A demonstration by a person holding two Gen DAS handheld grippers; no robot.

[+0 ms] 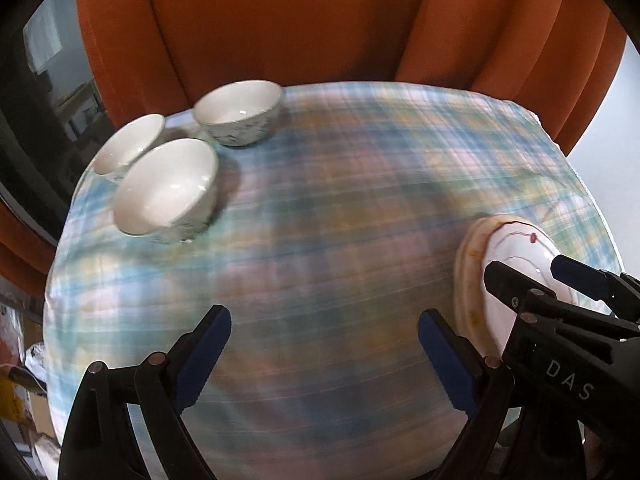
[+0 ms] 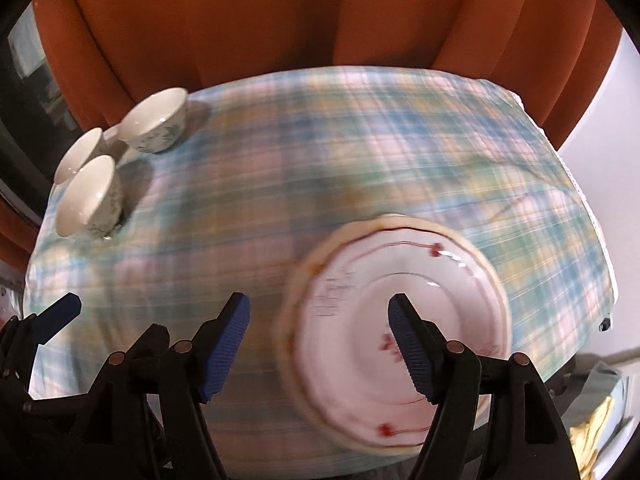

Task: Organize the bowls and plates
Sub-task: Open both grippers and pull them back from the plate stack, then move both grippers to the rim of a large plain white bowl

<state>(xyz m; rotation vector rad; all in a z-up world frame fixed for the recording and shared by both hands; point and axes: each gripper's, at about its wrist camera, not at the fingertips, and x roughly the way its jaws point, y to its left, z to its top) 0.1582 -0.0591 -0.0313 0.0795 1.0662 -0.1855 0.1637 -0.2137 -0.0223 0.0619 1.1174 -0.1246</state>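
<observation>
Between the blue pads of the right gripper (image 2: 318,344), low centre of the right wrist view, nothing is gripped: fingers stand wide apart, left pad (image 2: 224,346) over bare cloth, right pad (image 2: 412,350) over the white plate (image 2: 360,340) w/ red flower marks, not pressing on it. That plate sits on a cream plate (image 2: 298,280) whose rim shows around its left and top edge; the stack lies lower right on the table. Pics are motion-blurred, so whether the right pad touches the plate surface I can't tell.

Left gripper (image 1: 324,352) in the left wrist view, bottom centre: fingers also well apart, empty, only the plaid tablecloth (image 1: 320,184) between them. Its right pad (image 1: 444,356) is just beside the cream plate's (image 1: 466,272) left rim; the white plate (image 1: 516,256) lies behind the right gripper (image 1: 520,270), which enters from lower right edge. In the right wrist view the left gripper's finger tip (image 2: 60,312) shows at far left.

Upper left of the frames: 3 white bowls, upright, empty, close together near the table's far-left edge. Back bowl (image 1: 240,114) w/ blue pattern outside, front bowl (image 1: 166,186), and small bowl (image 1: 130,144) at the very edge, front one overlapping it in view. Well apart from the plates.

Behind the table: orange curtain (image 1: 300,16) across the top
</observation>
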